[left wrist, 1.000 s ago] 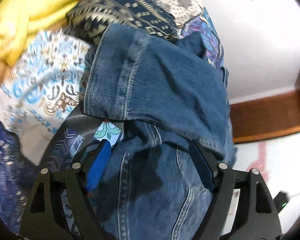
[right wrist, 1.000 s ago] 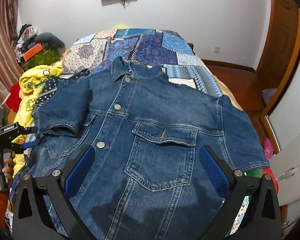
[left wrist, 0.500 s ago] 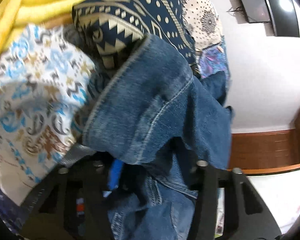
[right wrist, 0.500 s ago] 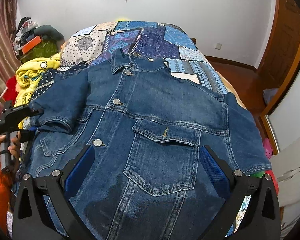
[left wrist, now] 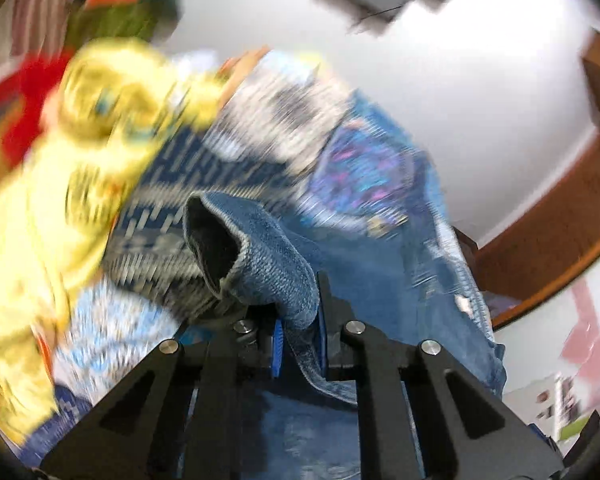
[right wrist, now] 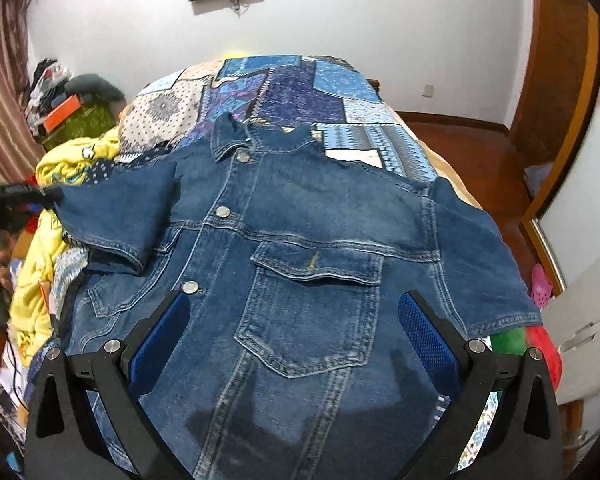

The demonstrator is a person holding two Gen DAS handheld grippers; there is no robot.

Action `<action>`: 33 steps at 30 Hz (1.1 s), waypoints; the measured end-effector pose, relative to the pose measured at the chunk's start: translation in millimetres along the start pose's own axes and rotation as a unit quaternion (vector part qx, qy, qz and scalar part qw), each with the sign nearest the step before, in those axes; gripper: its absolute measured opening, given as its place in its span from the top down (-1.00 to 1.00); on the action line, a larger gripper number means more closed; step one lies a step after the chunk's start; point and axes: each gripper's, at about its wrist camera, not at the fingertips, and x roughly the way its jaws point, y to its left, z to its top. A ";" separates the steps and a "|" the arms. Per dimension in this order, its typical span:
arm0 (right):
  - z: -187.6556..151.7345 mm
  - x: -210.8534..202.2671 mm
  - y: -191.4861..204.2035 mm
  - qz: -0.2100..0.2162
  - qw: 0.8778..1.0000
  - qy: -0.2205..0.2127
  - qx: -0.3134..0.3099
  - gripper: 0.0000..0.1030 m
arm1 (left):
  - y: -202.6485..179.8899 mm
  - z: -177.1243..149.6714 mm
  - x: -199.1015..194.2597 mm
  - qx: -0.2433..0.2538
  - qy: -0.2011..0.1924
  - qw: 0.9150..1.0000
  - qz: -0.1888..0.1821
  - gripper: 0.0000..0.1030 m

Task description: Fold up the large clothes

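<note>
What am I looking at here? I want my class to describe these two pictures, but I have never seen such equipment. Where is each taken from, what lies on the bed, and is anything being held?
No robot: a person holds a pair of hand-worked tongs in each hand, each with a wide-angle camera looking along its two fingers. The black arms with blue pads at the bottom of each picture are those tongs.

The right tongs' view shows a denim jacket spread front up on a patchwork bedspread, with a yellow garment beside it. The right tongs hang open above the jacket, gripping nothing.

The left tongs' view is blurred. The left tongs have just been closing and are shut on the jacket sleeve, lifting its cuff. In the right view they show at the left edge, pulling that sleeve.
</note>
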 end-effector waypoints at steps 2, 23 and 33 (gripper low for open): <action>-2.1 -3.7 -7.5 0.002 1.000 -0.004 0.011 -1.00 | -36.7 13.4 -11.6 0.038 -0.024 0.999 -0.010 0.76; -21.2 -27.1 -123.7 -0.049 0.993 -0.011 0.107 -1.00 | -306.5 -121.9 119.2 0.206 0.167 0.959 -0.101 0.78; -42.0 -9.4 -169.3 -0.064 0.986 0.025 0.150 -1.00 | -316.1 -189.9 145.2 0.271 0.274 0.919 -0.086 0.39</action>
